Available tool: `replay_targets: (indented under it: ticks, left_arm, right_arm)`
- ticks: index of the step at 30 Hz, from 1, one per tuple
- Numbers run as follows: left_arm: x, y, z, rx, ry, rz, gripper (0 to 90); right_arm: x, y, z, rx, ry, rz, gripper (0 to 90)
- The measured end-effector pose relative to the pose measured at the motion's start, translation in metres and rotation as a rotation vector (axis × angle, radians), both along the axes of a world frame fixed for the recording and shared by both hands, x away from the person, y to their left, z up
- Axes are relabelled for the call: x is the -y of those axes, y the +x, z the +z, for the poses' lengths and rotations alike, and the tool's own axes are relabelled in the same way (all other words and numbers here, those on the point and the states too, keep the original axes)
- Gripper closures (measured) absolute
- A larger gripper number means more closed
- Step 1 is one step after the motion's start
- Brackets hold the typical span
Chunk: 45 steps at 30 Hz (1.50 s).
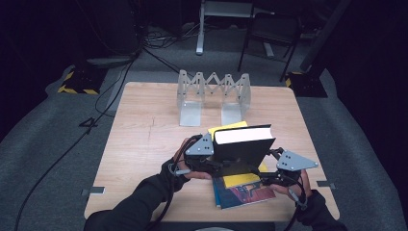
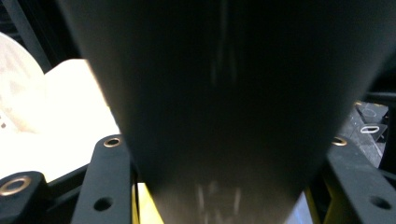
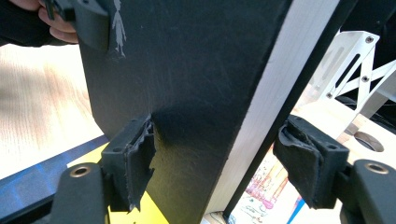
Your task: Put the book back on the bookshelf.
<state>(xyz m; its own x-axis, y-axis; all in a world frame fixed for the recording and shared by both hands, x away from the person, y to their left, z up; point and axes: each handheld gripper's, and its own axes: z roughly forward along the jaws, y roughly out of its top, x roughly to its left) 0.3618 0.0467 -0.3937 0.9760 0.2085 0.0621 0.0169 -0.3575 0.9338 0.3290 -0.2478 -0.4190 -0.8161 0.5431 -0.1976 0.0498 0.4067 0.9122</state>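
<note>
Standing upright over the front middle of the desk point(image 1: 144, 125), the black book point(image 1: 243, 148) is clamped from its left end by the left tool point(image 1: 208, 161). The right tool point(image 1: 274, 169) straddles its right end, jaws wide, pads just off the covers. Beneath lie a yellow book point(image 1: 240, 179) and a colourful one point(image 1: 245, 195); behind stands a metal rack point(image 1: 214, 96).

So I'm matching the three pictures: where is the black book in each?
High view: black book upright at centre, between both hand-held grippers.
Left gripper view: black book fills the middle, between the jaws.
Right gripper view: black book centre, tilted.
Shared landmark: yellow book underneath.
</note>
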Motion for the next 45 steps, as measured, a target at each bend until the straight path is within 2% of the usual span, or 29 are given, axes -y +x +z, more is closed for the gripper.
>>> replay_targets:
  ticks: [2, 7, 10, 14, 18, 20, 26, 29, 36, 38, 39, 42, 45]
  left_arm:
    - [0.001, 0.0, 0.004, 0.001, -0.023, -0.003, 47.1]
    - [0.002, 0.0, 0.011, 0.016, -0.039, -0.017, 47.4]
    - [0.003, 0.001, 0.017, 0.018, -0.065, -0.018, 47.4]
    - [0.005, 0.001, 0.024, 0.031, -0.071, -0.028, 47.4]
    - [0.008, 0.003, 0.034, 0.022, -0.131, -0.03, 46.6]
    - [0.008, 0.003, 0.039, 0.036, -0.119, -0.029, 46.7]
    - [0.007, 0.004, 0.04, 0.007, -0.122, -0.018, 48.7]
    - [0.007, 0.004, 0.041, 0.001, -0.122, -0.01, 49.3]
    - [0.007, -0.001, 0.051, 0.024, -0.108, 0.037, 50.8]
    - [0.007, -0.002, 0.055, 0.037, -0.094, 0.057, 51.0]
    - [0.006, -0.002, 0.056, 0.042, -0.093, 0.066, 51.1]
    - [0.002, 0.0, 0.059, 0.053, -0.086, 0.107, 51.3]
    - [-0.005, 0.003, 0.06, 0.054, -0.09, 0.134, 51.5]
  right_arm:
    - [0.0, 0.0, 0.0, 0.001, 0.0, 0.0, 29.5]
    - [-0.001, 0.0, 0.0, -0.003, -0.002, 0.002, 29.1]
    - [-0.002, 0.001, 0.0, -0.003, 0.0, 0.003, 28.4]
    - [-0.002, 0.001, 0.001, -0.006, -0.002, 0.006, 28.0]
    - [-0.002, 0.002, 0.001, -0.01, 0.001, 0.008, 27.4]
    - [-0.002, 0.002, 0.001, -0.012, 0.002, 0.004, 27.4]
    - [0.005, 0.001, 0.001, -0.012, 0.012, -0.001, 31.8]
    - [0.016, 0.001, 0.004, -0.013, 0.022, -0.01, 31.1]
    - [0.051, 0.007, -0.002, -0.037, -0.026, -0.146, 30.8]
    - [0.058, 0.01, -0.007, -0.063, -0.034, -0.182, 30.7]
    - [0.062, 0.013, -0.01, -0.075, -0.055, -0.203, 30.5]
    - [0.067, 0.018, -0.016, -0.114, -0.053, -0.228, 30.5]
    - [0.069, 0.023, -0.021, -0.136, -0.076, -0.257, 30.4]
